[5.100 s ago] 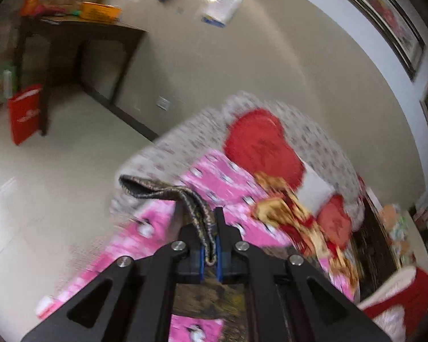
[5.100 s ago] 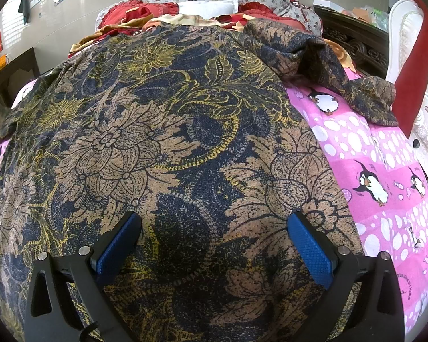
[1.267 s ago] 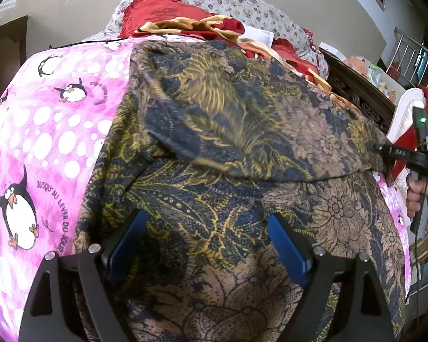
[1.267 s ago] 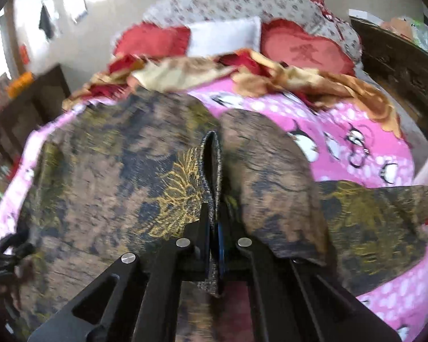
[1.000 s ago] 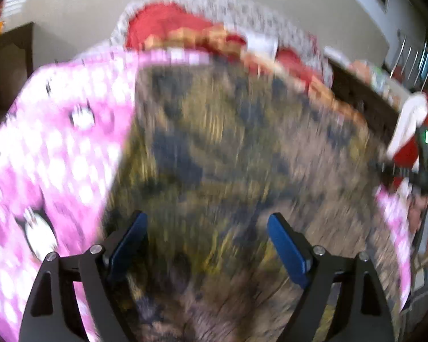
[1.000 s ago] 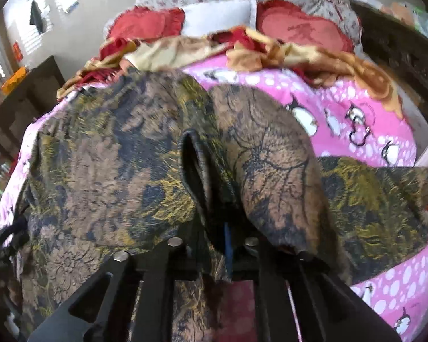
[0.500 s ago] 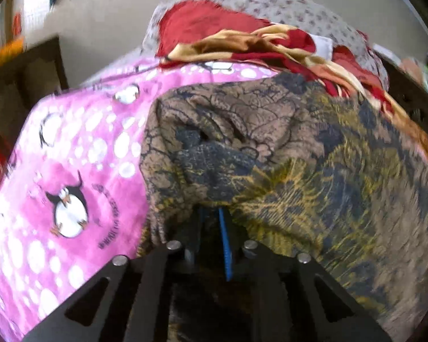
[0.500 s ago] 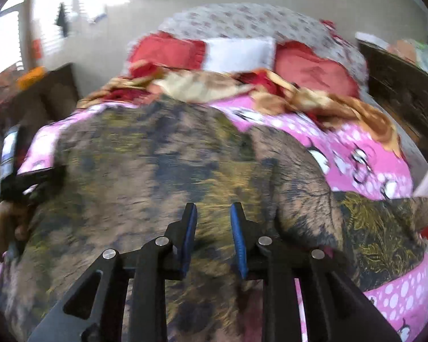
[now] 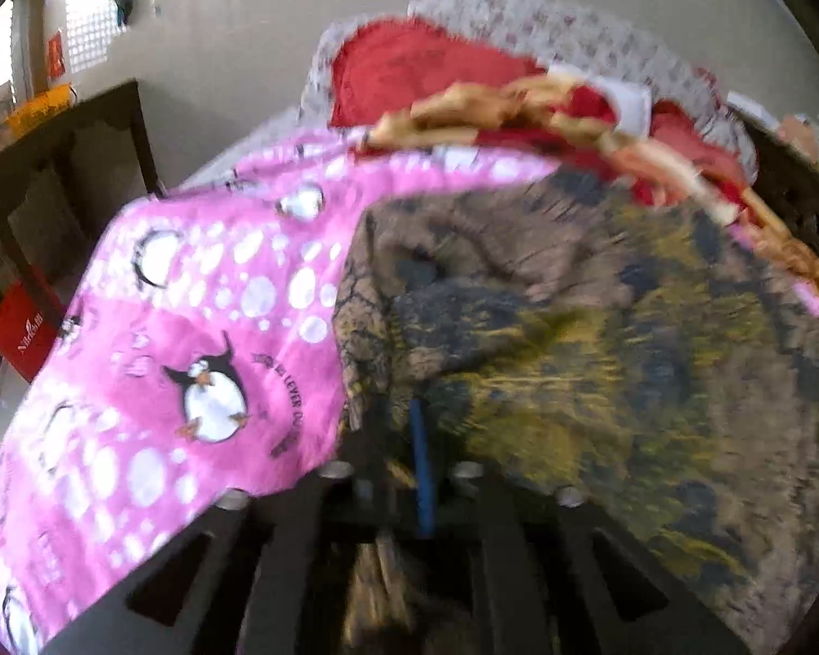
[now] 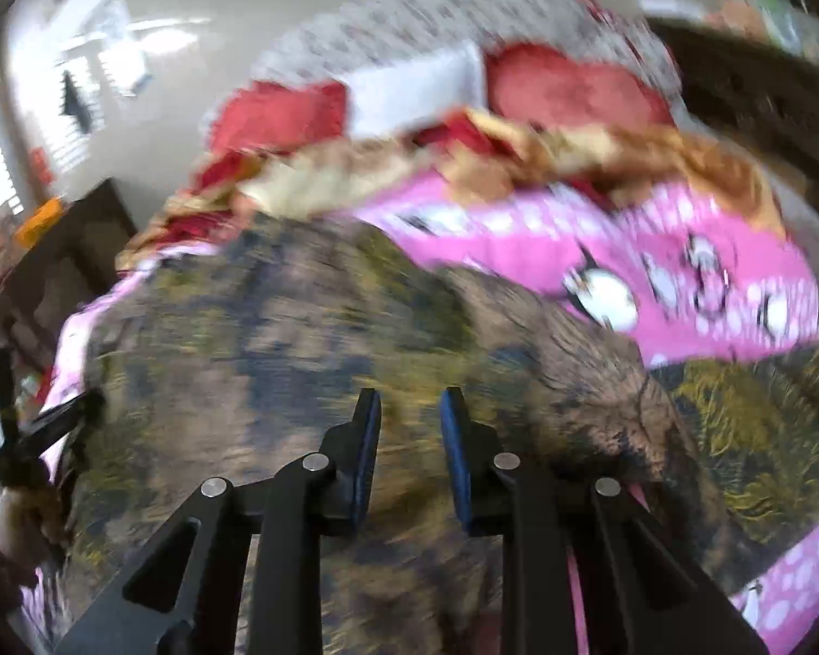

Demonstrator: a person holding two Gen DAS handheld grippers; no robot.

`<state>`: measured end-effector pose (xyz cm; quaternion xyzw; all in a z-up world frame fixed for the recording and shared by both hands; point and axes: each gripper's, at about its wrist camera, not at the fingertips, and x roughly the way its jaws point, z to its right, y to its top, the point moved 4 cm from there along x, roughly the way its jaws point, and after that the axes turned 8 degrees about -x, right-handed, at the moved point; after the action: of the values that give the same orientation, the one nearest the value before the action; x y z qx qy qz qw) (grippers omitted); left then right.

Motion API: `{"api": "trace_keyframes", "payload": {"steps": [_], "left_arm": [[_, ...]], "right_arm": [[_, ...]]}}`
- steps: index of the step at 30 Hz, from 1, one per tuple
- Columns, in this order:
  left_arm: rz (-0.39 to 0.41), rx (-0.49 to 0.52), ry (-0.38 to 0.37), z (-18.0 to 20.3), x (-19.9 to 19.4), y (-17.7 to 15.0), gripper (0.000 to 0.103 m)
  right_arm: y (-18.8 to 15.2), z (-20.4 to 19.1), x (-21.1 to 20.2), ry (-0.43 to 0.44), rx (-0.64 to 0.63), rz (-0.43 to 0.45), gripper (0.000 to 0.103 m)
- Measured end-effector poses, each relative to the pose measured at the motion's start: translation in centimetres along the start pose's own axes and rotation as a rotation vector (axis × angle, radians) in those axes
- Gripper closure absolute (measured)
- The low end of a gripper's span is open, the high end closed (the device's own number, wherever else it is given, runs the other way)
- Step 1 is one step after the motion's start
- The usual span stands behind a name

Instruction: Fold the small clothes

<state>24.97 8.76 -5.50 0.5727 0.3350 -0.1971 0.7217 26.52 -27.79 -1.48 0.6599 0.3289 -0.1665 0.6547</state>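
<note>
A red bag (image 9: 24,327) stands on the floor beside the dark desk (image 9: 76,164) at the left of the left wrist view; what it holds cannot be seen. An orange packet (image 9: 38,106) lies on top of that desk.

The garment (image 9: 600,338) is a thin cloth printed with brown, navy and yellow flowers. It lies spread across the pink penguin blanket (image 9: 191,338) on the bed, with its left edge turned over in a rumpled fold. Red pillows (image 10: 568,87) and a red-and-gold cloth (image 10: 600,155) sit past it at the head of the bed.

The left tool (image 9: 409,436) has its fingers pressed together, pinching the folded left edge of the garment. The right tool (image 10: 409,436) hangs over the middle of the garment (image 10: 300,355) with its blue pads (image 10: 456,436) spread slightly and nothing between them. Both views are blurred.
</note>
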Motion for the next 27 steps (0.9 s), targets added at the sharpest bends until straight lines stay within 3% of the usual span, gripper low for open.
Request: {"api": "trace_keyframes", "payload": {"steps": [2, 5, 7, 9, 13, 15, 17, 18, 20, 21, 23, 27], "left_arm": [[0.022, -0.008, -0.049, 0.7, -1.7, -0.6, 0.063], [-0.040, 0.019, -0.090, 1.8, -1.5, -2.6, 0.061], [-0.125, 0.019, -0.070, 1.4, 0.7, -4.6, 0.061], [-0.094, 0.022, -0.082, 1.4, 0.6, -4.6, 0.060], [-0.095, 0.071, -0.047, 1.9, 0.5, -4.5, 0.055], [-0.103, 0.080, -0.053, 2.1, -0.8, -5.2, 0.049], [-0.096, 0.100, -0.081, 2.1, -1.9, -5.7, 0.033], [-0.081, 0.126, -0.099, 2.5, -2.7, -6.7, 0.029], [-0.083, 0.159, -0.114, 2.8, -2.9, -8.1, 0.009], [-0.126, 0.171, -0.109, 3.1, -2.0, -8.7, 0.009], [-0.121, 0.149, -0.119, 2.9, -2.1, -8.4, 0.006], [-0.134, 0.133, -0.130, 2.8, -1.8, -8.4, 0.005]], "right_arm": [[-0.1, -2.1, -0.8, 0.012, -0.029, 0.017, 0.076], [-1.8, -5.5, 0.5, 0.008, -0.083, -0.040, 0.075], [-4.8, -6.8, 3.8, -0.056, -0.122, -0.187, 0.069], [-6.0, -7.2, 3.8, -0.095, -0.116, -0.116, 0.068], [-6.0, -7.6, 3.6, -0.109, -0.133, -0.131, 0.067], [-5.4, -7.7, 2.9, -0.104, -0.132, -0.155, 0.067], [-4.5, -6.8, 1.0, -0.085, -0.078, -0.154, 0.067], [-4.1, -5.9, -0.6, -0.078, -0.051, -0.114, 0.067], [-3.6, -3.1, -4.6, -0.093, -0.014, -0.009, 0.066], [-3.5, -0.5, -6.6, -0.130, 0.012, 0.025, 0.062], [-3.8, 4.7, -8.9, -0.182, 0.089, 0.050, 0.060], [-6.5, 19.2, -12.7, -0.227, 0.478, 0.109, 0.060]]}}
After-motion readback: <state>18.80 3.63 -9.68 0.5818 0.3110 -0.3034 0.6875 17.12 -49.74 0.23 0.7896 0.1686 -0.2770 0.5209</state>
